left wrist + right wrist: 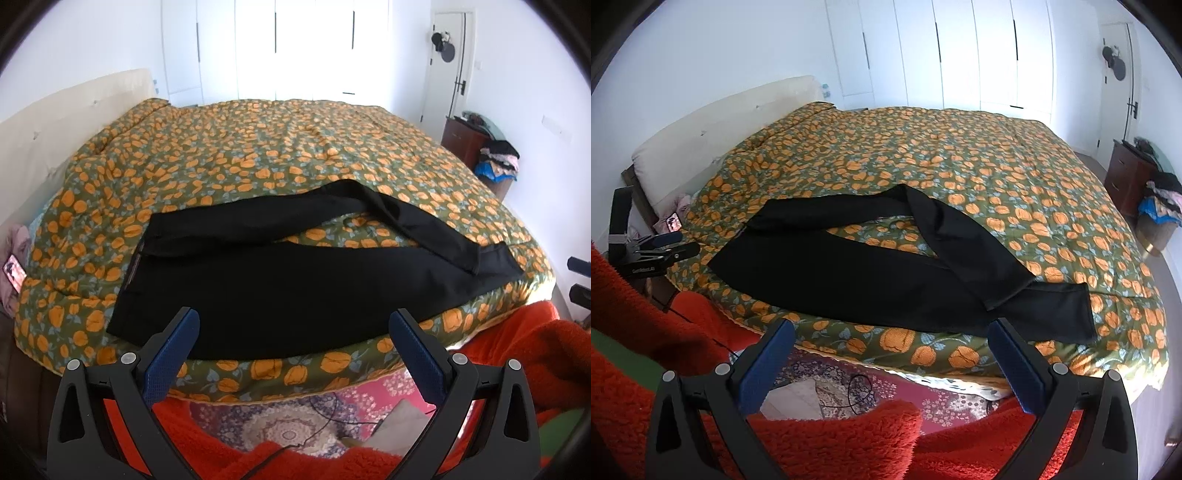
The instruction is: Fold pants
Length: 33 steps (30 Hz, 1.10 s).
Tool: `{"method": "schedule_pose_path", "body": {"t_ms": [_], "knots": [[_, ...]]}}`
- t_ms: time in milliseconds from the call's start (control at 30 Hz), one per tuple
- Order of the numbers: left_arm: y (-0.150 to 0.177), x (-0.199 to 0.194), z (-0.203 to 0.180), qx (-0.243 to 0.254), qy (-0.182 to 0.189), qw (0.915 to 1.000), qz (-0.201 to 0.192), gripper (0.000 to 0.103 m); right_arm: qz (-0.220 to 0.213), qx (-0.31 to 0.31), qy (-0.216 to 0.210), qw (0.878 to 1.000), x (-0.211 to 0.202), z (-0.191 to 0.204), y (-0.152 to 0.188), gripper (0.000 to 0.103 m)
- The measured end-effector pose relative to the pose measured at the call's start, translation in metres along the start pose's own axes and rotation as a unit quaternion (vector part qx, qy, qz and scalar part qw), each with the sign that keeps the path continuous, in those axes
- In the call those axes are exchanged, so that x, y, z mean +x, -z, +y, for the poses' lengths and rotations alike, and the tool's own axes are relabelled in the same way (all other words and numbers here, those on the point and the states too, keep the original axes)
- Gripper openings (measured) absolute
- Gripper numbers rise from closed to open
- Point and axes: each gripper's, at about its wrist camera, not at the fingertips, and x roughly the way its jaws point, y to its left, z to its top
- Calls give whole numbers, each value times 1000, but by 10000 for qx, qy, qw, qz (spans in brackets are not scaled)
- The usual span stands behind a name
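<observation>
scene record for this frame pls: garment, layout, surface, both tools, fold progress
garment: black pants
layout: spread lengthwise near the bed's front edge; far leg bent, its cuff crossing onto the near leg
surface: floral quilt on the bed
left tool: open, empty, held short of the bed edge
right tool: open, empty, held short of the bed edge
fold progress: not begun; pants ungripped

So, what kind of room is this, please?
Most likely a bedroom in a home: a large bed with a flowered quilt, white wardrobe doors behind it, and a dark wooden nightstand beside it. Black pants lie on the bed.
</observation>
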Motion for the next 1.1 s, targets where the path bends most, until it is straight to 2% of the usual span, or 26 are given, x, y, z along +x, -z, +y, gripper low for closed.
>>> {"method": "schedule_pose_path", "body": {"t_ms": [1100], "knots": [[1, -4, -1, 14, -1, 10000, -76, 102, -85, 27, -235, 9997, -2, 0, 0, 103]]}}
